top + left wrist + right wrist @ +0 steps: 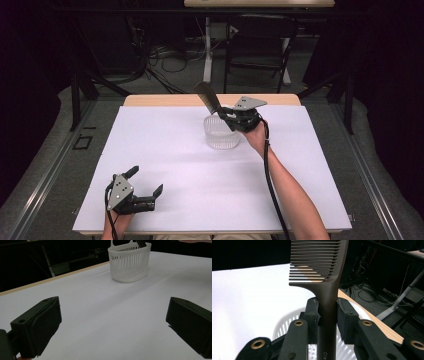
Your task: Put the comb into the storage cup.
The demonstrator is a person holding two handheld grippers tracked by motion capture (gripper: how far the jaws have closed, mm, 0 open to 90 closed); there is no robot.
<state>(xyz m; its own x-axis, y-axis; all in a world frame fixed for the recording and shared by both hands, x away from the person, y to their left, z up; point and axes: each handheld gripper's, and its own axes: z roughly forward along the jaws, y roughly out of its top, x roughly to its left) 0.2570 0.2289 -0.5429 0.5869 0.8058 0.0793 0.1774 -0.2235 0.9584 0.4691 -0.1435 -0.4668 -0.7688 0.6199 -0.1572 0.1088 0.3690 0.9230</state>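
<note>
While the white-covered bench (165,165) lies bare across most of its surface, the work sits toward its far side. White slotted basket (222,132) stands upright there, near the far edge, well apart from the left tool (146,187). Left tool rests low at the near left corner, jaws spread wide, nothing between them; the left gripper view looks across bare bench toward the basket.

Right tool (226,114) is poised just above the basket rim, jaws pressed onto the handle of a dark comb (327,290). In the right gripper view both pads bear on the handle, the toothed end rising beyond the jaws, the handle's lower end running down toward the basket opening. From the high view the comb tilts up and to the left, away from the hand.

Judgement: step in hand is placing the comb into the basket. Next move calls for lowering the handle end inside the rim, then spreading the jaws without tipping the light basket.
</note>
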